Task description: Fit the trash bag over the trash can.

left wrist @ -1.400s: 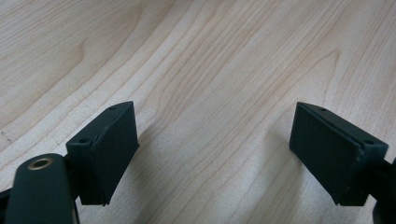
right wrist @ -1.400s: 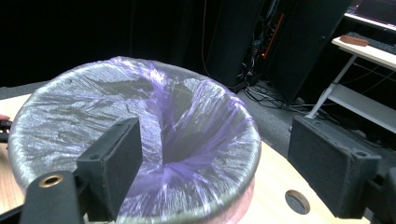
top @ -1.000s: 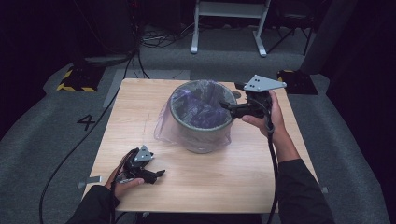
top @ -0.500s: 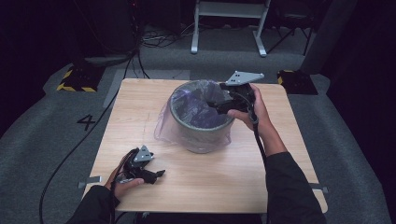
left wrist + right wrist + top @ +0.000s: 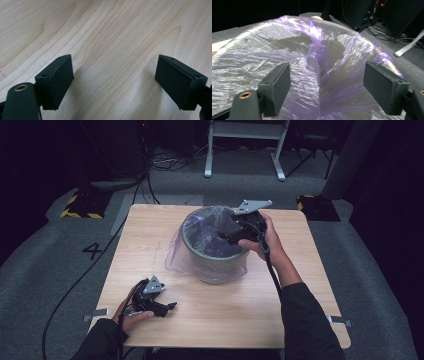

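In the high view a grey bin [image 5: 215, 252] is standing at the middle of the frame on a wooden table [image 5: 300, 320], and a thin purple bag [image 5: 210, 237] is lining it, spilling over the rim and hanging down the bin's left side onto the wood. The right gripper [image 5: 231, 238] is reaching in from the right of centre, its tips hanging over the bin's mouth just inside the right rim. The right hand [image 5: 267, 245] is gripping it from behind, with the sleeve running down to the lower right of the frame.

In the right gripper view the jaws are standing well apart and have just been closing a little. A raised fold of the bag [image 5: 317, 65] is rising up the centre of the frame between them, and neither pad is pressing on it.

The left gripper [image 5: 167, 307] is lying low on the table at the lower left of the high view, well apart from the bin, held by the left hand [image 5: 131, 316]. In the left gripper view its jaws are gaping wide over bare wood grain [image 5: 117, 37], with nothing between them.
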Demonstrator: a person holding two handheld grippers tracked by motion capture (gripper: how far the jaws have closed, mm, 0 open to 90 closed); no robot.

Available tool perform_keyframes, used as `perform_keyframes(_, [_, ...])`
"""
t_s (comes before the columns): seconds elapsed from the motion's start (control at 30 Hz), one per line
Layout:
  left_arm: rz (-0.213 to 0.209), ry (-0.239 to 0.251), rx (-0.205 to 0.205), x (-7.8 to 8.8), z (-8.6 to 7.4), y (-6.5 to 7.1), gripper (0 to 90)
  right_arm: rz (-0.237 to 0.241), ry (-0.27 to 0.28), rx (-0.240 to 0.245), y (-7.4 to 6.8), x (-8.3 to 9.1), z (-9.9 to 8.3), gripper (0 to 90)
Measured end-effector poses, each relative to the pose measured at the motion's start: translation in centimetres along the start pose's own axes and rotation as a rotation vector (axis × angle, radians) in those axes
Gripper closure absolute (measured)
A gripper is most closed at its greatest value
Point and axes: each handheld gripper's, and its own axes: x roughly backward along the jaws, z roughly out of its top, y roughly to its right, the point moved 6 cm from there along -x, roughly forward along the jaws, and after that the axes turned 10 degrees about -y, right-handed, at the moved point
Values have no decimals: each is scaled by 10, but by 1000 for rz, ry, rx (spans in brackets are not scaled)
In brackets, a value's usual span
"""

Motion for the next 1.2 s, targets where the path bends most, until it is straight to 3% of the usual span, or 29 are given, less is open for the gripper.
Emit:
perform_keyframes(0.07, [0, 0, 0, 0, 0, 0, 149, 27, -7, -2, -2, -2, 0, 227])
perform_keyframes(0.33, [-1, 1, -2, 0, 0, 0, 148, 41, -62, 10, -5, -13, -1, 231])
perform_keyframes(0.8, [-5, 0, -4, 0, 0, 0, 148, 12, -158, 37, -2, -21, -10, 274])
perform_keyframes(1.2, [-9, 0, -7, 0, 0, 0, 148, 10, -280, 56, -6, -30, -16, 268])
